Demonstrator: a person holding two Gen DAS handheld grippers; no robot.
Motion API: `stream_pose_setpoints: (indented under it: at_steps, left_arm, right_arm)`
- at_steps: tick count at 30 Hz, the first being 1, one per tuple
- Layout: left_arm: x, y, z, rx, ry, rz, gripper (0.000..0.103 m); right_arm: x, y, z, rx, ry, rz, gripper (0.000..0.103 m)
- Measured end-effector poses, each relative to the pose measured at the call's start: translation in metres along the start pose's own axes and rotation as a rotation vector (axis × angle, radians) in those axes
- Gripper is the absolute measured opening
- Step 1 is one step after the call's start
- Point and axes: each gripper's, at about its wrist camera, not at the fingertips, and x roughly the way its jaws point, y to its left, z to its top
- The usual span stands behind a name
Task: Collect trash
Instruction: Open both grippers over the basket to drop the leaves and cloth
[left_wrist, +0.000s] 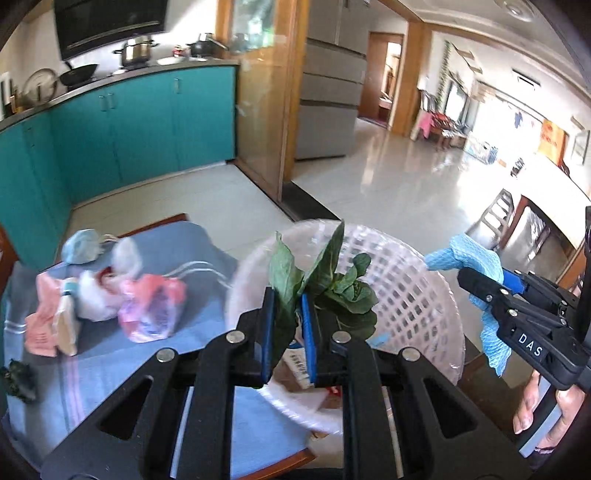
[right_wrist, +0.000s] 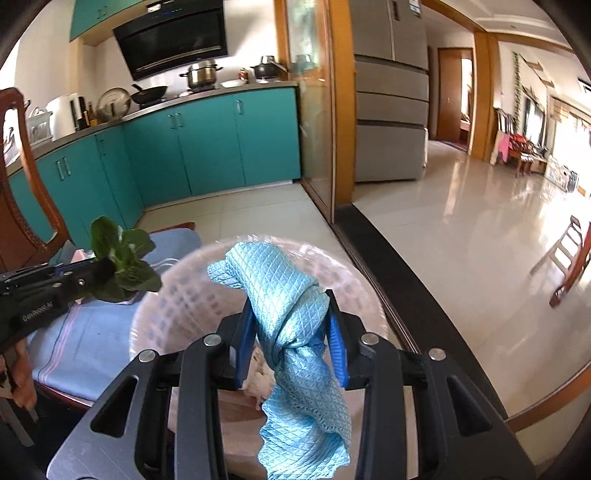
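A: What is the left tool (left_wrist: 288, 295) doing?

B: Its blue pads are drawn nearly together and clamped on a bunch of green leaves (left_wrist: 332, 284). The leaves stick up and forward from between the pads, directly over the white basket (left_wrist: 417, 280).

A: And the right tool (right_wrist: 291, 328)?

B: It is clamped on a light blue cloth (right_wrist: 291, 314). The cloth is bunched between the two pads; one end rises in front of them and the other hangs down below, also over the basket's opening. From the left wrist view this tool sits just past the basket's right rim, with the cloth wrapped around its tips.

A: Where does the basket stand?

B: On the bench (left_wrist: 184, 354), at its right end, on a blue striped tablecloth (left_wrist: 122, 354). It is a lattice-walled plastic basket, and some scraps already lie in its bottom, though I cannot tell what they are.

A: What else is on the bench?

B: To the left of the basket, well apart from it, lies a pile of crumpled trash (left_wrist: 110, 295): pink and white plastic bags, tissue and a pale blue wad. Farther left of the basket, near the bench edge, lies a small dark green scrap (left_wrist: 18, 380).

A: Is a person visible?

B: Only fingers (left_wrist: 532, 402) gripping the right tool's handle, below and to the right of the basket.
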Motion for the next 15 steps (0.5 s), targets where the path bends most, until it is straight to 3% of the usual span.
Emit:
stream_pose_setpoints:
  at_steps: [6,10,13,15]
  left_arm:
    - [0.028,-0.015,-0.012,-0.003,0.067,-0.068,0.021]
    - [0.028,-0.007,-0.021,-0.015,0.068,-0.047,0.041]
    - [0.022,0.007,-0.023,-0.046,0.055,-0.008,0.047]
    - [0.013,0.024,-0.027,-0.067,0.048,0.042,0.053]
  right_arm:
    - [0.017,-0.002,0.005,0.036,0.021,0.035,0.035]
    - [0.031,-0.002,0.004,0.046,0.058,0.042,0.037]
    - [0.043,0.004,0.004,0.048,0.097,0.043,0.045]
    - [0.048,0.009,0.004,0.048,0.108,0.034,0.070]
